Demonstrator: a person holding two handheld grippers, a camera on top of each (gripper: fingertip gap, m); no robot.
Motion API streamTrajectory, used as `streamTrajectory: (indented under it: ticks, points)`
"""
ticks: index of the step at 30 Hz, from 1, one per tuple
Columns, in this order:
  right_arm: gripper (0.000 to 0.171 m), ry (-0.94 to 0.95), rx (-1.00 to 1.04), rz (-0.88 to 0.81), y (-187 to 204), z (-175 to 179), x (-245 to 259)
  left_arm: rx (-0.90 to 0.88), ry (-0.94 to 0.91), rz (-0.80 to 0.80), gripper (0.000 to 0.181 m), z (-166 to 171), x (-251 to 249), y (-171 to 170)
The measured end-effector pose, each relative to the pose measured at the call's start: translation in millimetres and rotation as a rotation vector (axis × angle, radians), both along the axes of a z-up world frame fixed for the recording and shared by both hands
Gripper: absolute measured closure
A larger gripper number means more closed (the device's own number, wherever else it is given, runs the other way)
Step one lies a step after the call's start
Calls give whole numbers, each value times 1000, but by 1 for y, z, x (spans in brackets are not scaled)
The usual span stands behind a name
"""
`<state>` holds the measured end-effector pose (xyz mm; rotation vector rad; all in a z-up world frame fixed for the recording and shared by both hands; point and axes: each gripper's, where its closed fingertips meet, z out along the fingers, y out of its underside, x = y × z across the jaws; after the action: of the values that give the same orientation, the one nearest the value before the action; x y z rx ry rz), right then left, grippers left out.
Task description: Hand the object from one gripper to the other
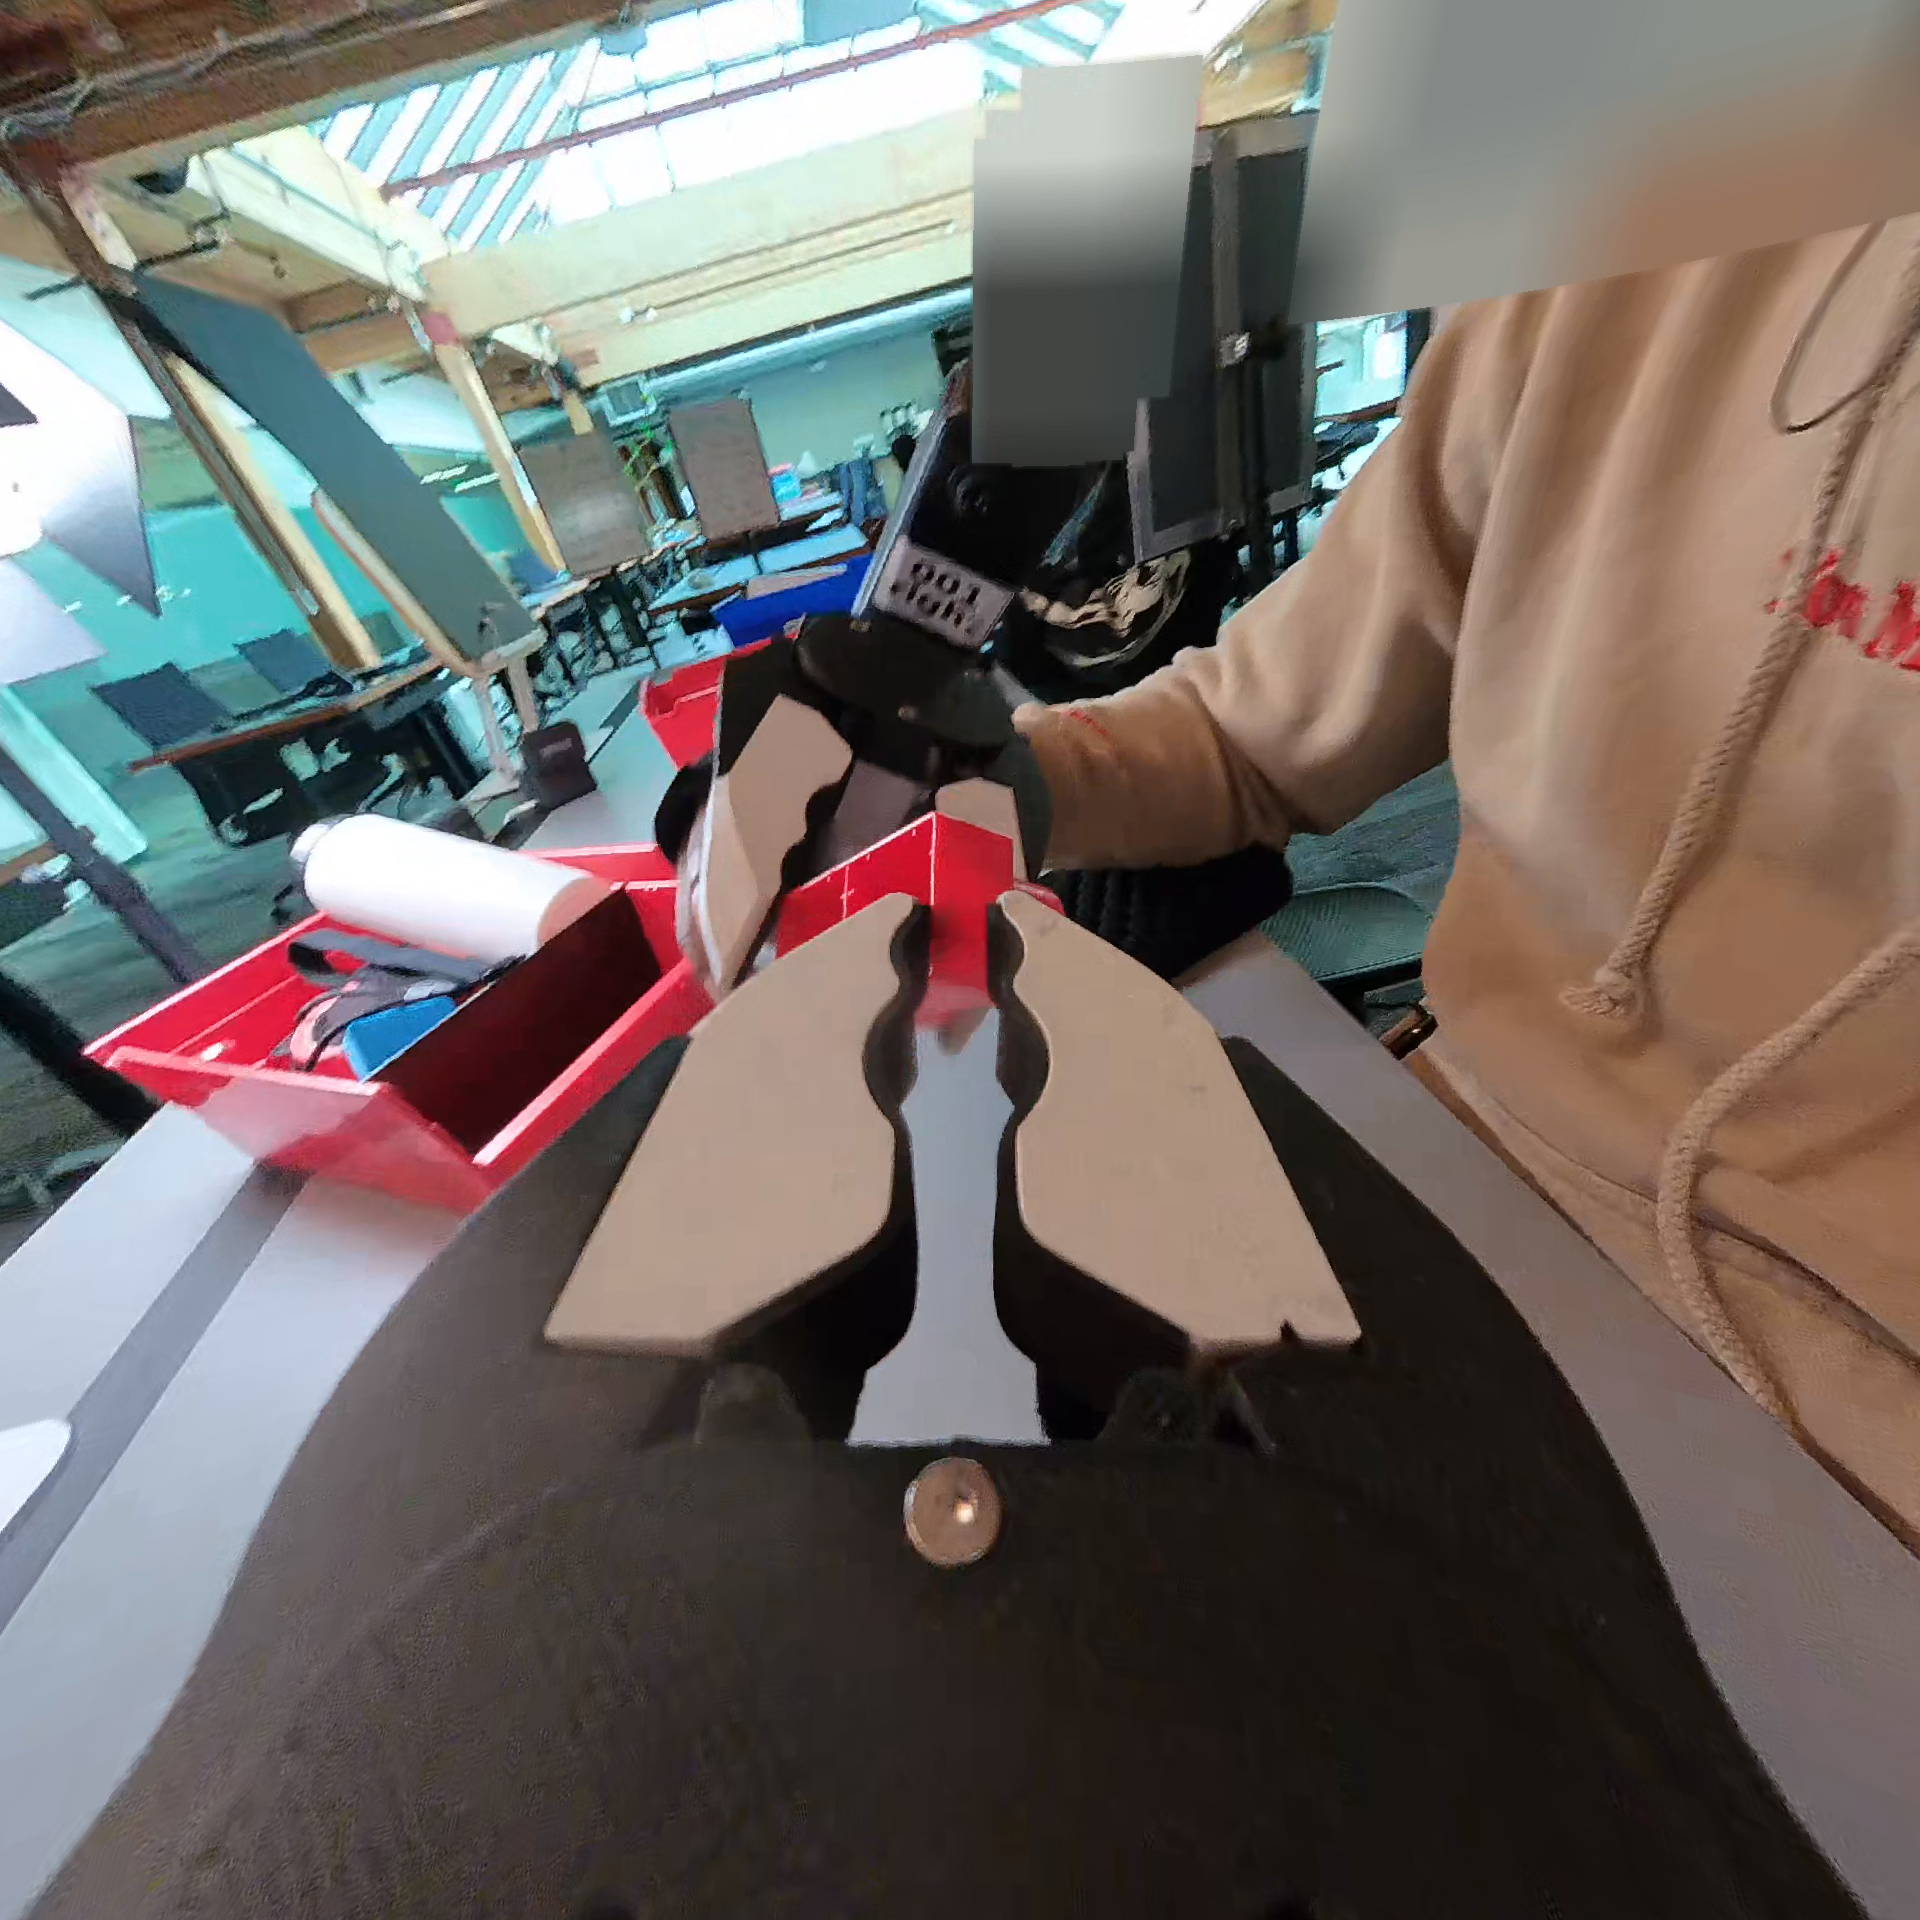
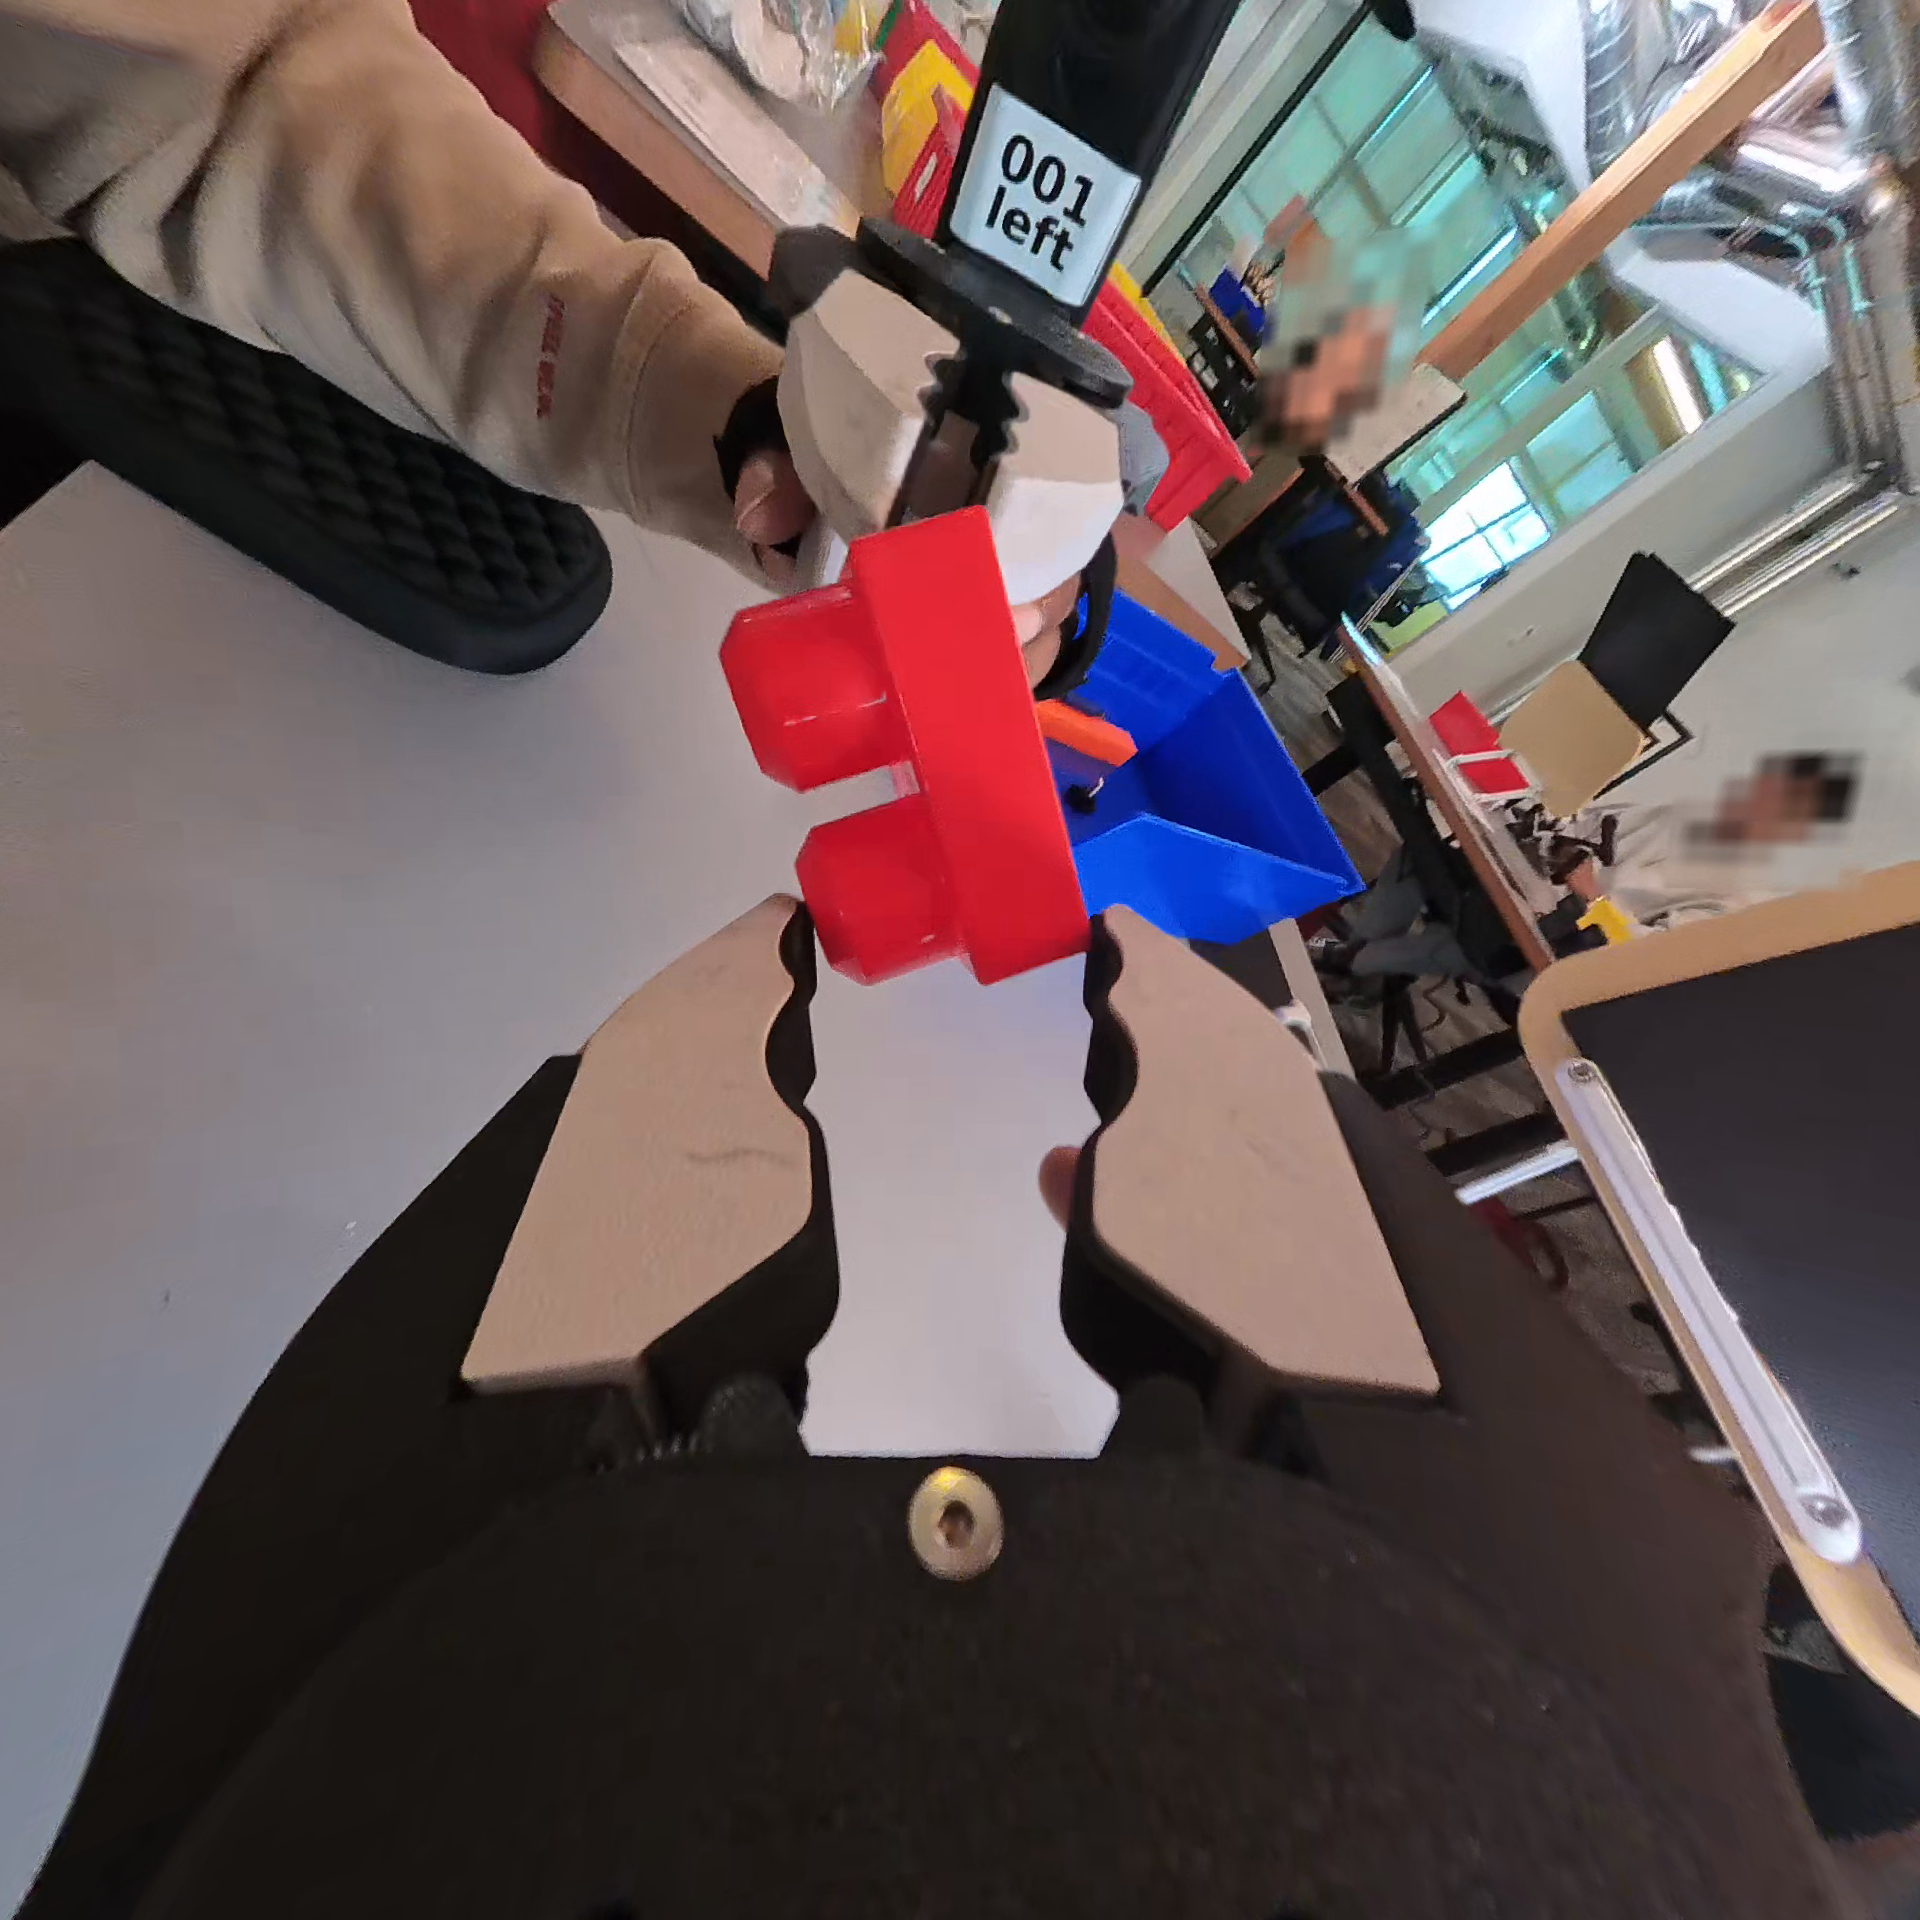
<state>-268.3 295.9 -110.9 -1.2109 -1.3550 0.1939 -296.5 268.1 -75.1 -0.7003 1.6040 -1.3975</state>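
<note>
I am holding the red block (image 2: 914, 748) up in the air over the grey tabletop (image 2: 312, 883), between my two tools. The left hand-held gripper (image 2: 971, 488) is closed on the far edge of the block's flat body, fingers pinched tight on the thin wall. The right hand-held gripper (image 2: 945, 935) is spread about the width of the block's near end, one tip (image 2: 774, 935) by a round stud and the other at the body's rim; I cannot tell whether either is touching. In the left wrist view, only a sliver of red is showing between my own fingers. I am judging the block to be light, hollow, rigid moulded plastic, glossy and likely slippery, so I am planning to clamp across the flat parallel faces of the body rather than on the rounded studs.
</note>
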Motion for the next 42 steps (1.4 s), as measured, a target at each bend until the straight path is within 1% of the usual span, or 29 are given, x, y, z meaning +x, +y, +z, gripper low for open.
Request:
streamTrajectory:
  ticks: [4,6,8,9,12,14,17,19,21,23,25,27,28,29,31,35,39,41,42]
  points:
    - [122,-111,-35,-92,5,-3,15,77,80,145,170,-10,6,19]
    - [122,-121,-48,-105,5,-4,17,96,106,189,170,-13,7,24]
    - [122,-142,-55,-125,7,-5,21,123,133,250,176,-17,9,34]
    - [122,-149,-67,-131,7,-7,23,127,144,262,172,-19,9,36]
    - [122,-159,-86,-153,10,-10,25,103,185,272,151,-21,9,37]
    - [122,-199,-71,-185,15,-15,27,100,215,290,143,-22,11,38]
    - [122,-247,-61,-215,19,-22,25,147,263,324,146,-31,15,38]
    - [122,-297,-35,-243,21,-27,24,210,309,343,157,-42,18,38]
    - [122,-343,-7,-273,23,-30,26,259,302,354,162,-43,19,37]
    - [122,-324,4,-251,19,-25,24,269,275,330,162,-38,17,33]
    - [124,-239,-18,-165,9,-14,18,285,225,290,162,-29,13,26]
    - [123,-135,-124,-53,-7,-4,14,332,221,282,162,-30,10,24]
    - [120,-102,-153,-39,-10,1,15,347,225,275,162,-31,9,22]
    - [122,-84,-143,-40,-9,5,16,352,226,266,162,-31,10,20]
    - [131,-87,-119,-45,-9,6,13,364,233,262,162,-35,12,18]
    - [151,-219,-61,-79,-5,-15,5,377,253,248,162,-44,15,17]
    - [152,-262,-68,-126,-2,-16,8,364,321,308,160,-52,18,28]
    - [153,-341,-44,-192,5,-23,13,433,333,362,150,-53,22,30]
    - [153,-359,-43,-203,6,-26,13,474,354,394,148,-56,25,32]
